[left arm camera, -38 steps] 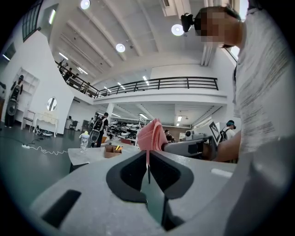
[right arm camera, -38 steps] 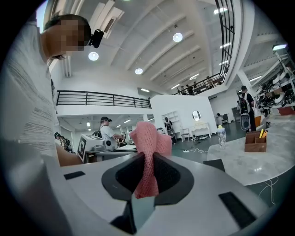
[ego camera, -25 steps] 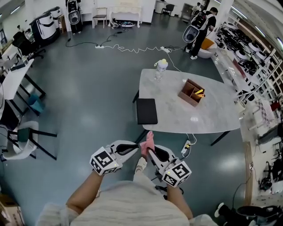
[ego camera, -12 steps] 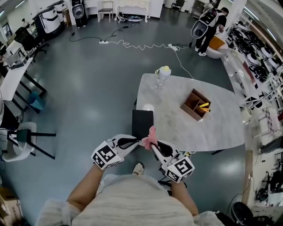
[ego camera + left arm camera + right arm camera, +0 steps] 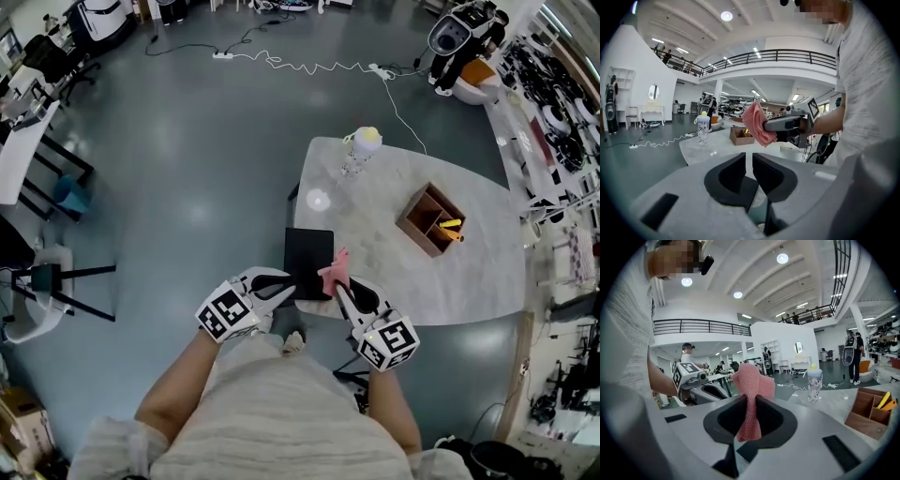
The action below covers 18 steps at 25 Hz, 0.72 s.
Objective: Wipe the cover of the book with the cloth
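Observation:
A black book (image 5: pixel 307 258) lies at the near left edge of the white marble table (image 5: pixel 422 262). My right gripper (image 5: pixel 341 287) is shut on a pink cloth (image 5: pixel 335 271), which hangs at the book's right near corner. In the right gripper view the cloth (image 5: pixel 751 389) stands pinched between the jaws and sticks up above them. My left gripper (image 5: pixel 289 288) is shut and holds nothing, its tips at the book's near edge. The left gripper view shows its own jaws (image 5: pixel 749 163) together, with the cloth (image 5: pixel 757 125) and the right gripper (image 5: pixel 790 124) ahead.
On the table stand a clear bottle with a yellow cap (image 5: pixel 361 148) at the far side and a wooden box (image 5: pixel 431 221) holding yellow and orange items. A white cable (image 5: pixel 309 66) runs over the grey floor. Desks and chairs (image 5: pixel 42 281) are at the left.
The person has walked up to the table. Both grippers, earlier over the floor short of it, now reach the book's near edge. The cloth stays in the right gripper.

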Each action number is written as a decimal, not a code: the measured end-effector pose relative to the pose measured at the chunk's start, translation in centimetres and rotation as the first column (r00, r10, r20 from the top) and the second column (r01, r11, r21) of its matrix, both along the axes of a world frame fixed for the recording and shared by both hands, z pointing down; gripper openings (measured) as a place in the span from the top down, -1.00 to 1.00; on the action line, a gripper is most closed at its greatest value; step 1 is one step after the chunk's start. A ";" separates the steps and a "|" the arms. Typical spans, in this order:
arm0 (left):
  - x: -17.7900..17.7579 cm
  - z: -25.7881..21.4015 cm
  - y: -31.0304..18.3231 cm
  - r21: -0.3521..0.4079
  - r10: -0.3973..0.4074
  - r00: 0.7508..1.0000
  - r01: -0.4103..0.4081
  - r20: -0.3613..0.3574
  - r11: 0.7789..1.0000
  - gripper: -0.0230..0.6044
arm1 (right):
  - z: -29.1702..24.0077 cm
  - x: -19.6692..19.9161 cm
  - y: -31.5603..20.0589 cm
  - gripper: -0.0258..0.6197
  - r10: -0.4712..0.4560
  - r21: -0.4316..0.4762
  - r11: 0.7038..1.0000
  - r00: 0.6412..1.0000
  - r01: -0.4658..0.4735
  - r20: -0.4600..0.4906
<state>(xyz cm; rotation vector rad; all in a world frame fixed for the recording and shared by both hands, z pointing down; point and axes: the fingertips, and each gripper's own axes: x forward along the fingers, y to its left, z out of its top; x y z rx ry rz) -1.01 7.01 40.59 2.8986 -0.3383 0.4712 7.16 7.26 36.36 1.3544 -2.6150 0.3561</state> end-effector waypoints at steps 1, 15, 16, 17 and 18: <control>-0.2 0.7 -0.5 -0.009 0.018 1.000 -0.018 0.010 1.000 0.79 | 0.7 0.0 -0.8 0.74 0.009 -0.012 1.000 1.000 -0.010 -0.027; -1.7 8.9 -4.5 -0.099 0.207 0.973 -0.196 0.106 0.975 0.09 | 13.2 -3.0 -11.3 0.74 -0.178 -0.233 0.967 0.928 0.103 -0.328; -1.7 9.1 -4.7 -0.106 0.205 0.973 -0.193 0.105 0.975 0.08 | 14.2 -3.0 -11.9 0.74 -0.199 -0.253 0.961 0.915 0.112 -0.350; -1.7 9.4 -4.9 -0.112 0.200 0.974 -0.189 0.105 0.976 0.07 | 15.2 -3.1 -12.5 0.74 -0.218 -0.273 0.955 0.904 0.119 -0.369; -1.6 9.6 -5.2 -0.117 0.196 0.975 -0.183 0.106 0.976 0.07 | 16.2 -3.1 -13.1 0.74 -0.236 -0.292 0.948 0.894 0.125 -0.382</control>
